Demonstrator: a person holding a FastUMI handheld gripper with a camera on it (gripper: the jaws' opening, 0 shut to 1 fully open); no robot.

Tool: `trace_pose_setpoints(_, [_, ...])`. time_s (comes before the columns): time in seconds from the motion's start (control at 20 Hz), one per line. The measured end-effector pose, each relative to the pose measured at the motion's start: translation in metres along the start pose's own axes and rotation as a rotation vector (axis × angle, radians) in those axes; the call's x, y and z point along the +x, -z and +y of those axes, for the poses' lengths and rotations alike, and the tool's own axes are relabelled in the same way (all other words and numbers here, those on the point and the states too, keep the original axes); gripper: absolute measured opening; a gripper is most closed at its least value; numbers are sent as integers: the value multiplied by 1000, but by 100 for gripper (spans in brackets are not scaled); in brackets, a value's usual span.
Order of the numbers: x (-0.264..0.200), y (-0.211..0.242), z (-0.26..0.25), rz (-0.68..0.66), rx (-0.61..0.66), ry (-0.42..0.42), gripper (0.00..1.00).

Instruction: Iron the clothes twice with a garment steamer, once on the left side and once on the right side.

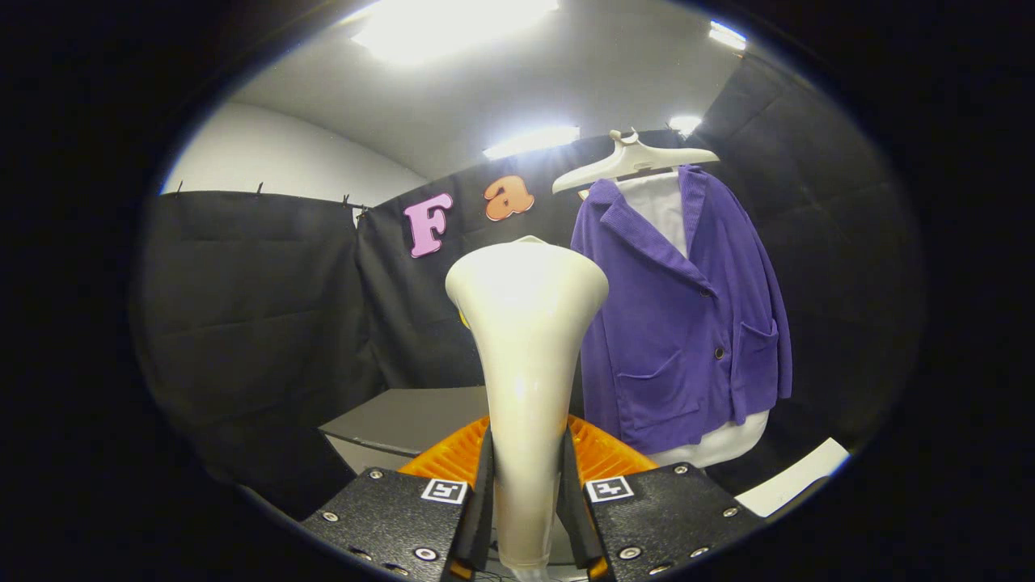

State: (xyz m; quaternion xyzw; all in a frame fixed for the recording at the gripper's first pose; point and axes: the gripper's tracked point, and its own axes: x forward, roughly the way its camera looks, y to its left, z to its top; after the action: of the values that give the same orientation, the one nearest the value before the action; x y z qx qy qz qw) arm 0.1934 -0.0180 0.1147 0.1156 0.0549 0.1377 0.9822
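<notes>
Steamer (pixel 525 356) clamped upright in gripper (pixel 525 501), beside hanging purple jacket (pixel 687 323).

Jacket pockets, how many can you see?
2: one pocket low on the jacket beside the steamer held in the tool, another on its far side. Others may be hidden.

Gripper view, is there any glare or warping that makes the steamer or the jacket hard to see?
In the gripper view, ceiling lights blow out white; the steamer, clamped in the gripper jaws, carries a bright sheen; the fisheye bends the booth edges, yet the purple jacket beyond stays sharp and evenly lit.
</notes>
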Motion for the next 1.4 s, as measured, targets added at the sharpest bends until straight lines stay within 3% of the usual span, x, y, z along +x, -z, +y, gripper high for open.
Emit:
trace_pose_setpoints(0.65, [84,-118,-54,-193,27,73,39])
trace_pose_setpoints(1.05, [152,-141,-95,-199,11,145,39])
trace_pose_setpoints(1.4, [205,-132,-134,-150,4,223,39])
